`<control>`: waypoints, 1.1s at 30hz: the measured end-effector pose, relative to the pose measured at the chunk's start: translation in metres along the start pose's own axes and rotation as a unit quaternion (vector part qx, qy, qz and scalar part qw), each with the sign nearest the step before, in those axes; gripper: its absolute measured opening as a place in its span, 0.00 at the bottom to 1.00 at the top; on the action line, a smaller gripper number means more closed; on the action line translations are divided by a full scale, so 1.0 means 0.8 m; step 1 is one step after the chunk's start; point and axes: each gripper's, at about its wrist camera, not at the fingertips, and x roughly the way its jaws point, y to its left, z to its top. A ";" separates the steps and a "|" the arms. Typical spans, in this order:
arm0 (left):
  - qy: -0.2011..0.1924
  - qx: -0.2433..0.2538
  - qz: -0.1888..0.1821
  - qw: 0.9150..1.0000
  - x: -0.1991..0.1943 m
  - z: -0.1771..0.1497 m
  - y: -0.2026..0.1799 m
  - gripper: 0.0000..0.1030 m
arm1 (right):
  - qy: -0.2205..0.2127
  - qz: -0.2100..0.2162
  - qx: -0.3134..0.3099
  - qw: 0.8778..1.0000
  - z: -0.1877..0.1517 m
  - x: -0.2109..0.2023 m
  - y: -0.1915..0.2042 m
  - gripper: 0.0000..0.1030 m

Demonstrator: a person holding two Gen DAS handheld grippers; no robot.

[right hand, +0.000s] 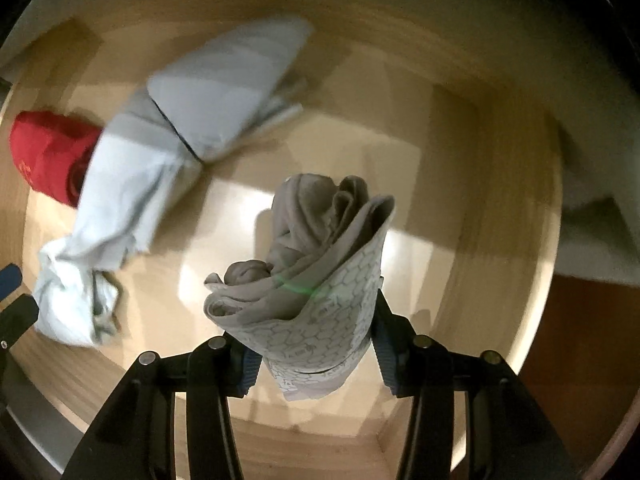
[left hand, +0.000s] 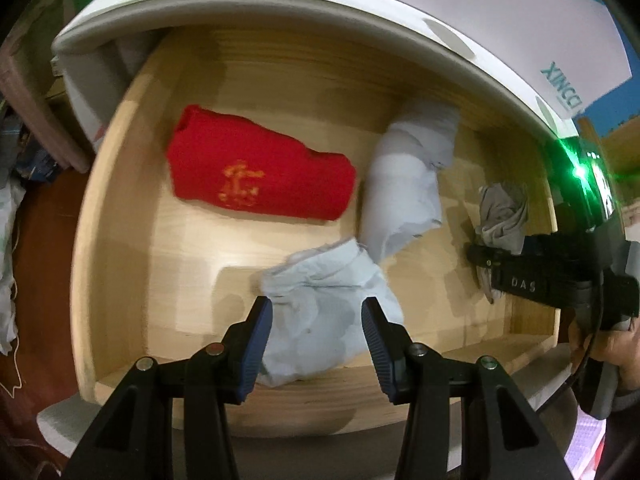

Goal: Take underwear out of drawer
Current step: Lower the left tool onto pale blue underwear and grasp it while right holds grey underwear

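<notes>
An open wooden drawer (left hand: pixel 120 200) is seen from above through two cameras, each mounted on a handheld gripper. Four pieces of clothing are involved. A folded red garment (left hand: pixel 256 176) with a gold emblem lies toward the drawer's left. Beside it rests a pale grey folded garment (left hand: pixel 404 188), and nearer the front edge a crumpled light blue pair of underwear (left hand: pixel 320 312).

The right gripper (right hand: pixel 316 356) points straight down and its jaws pinch a rolled grey pair of underwear (right hand: pixel 320 264) with a honeycomb-print band. The roll appears clear of the drawer floor, which suggests this piece is being carried out.

The left gripper (left hand: pixel 316 344) hovers over the light blue pair, its jaws spread to either side of the cloth. Whether the pads (left hand: pixel 256 348) press on it cannot be told, though the placement suggests it is lined up as the next piece to take. Part of a person's hand (left hand: pixel 624 360) holds the right gripper.
</notes>
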 end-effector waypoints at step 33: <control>0.094 0.080 0.091 0.988 0.069 0.024 -0.065 0.57 | 0.025 -0.024 0.026 0.999 -0.035 0.007 0.014 0.43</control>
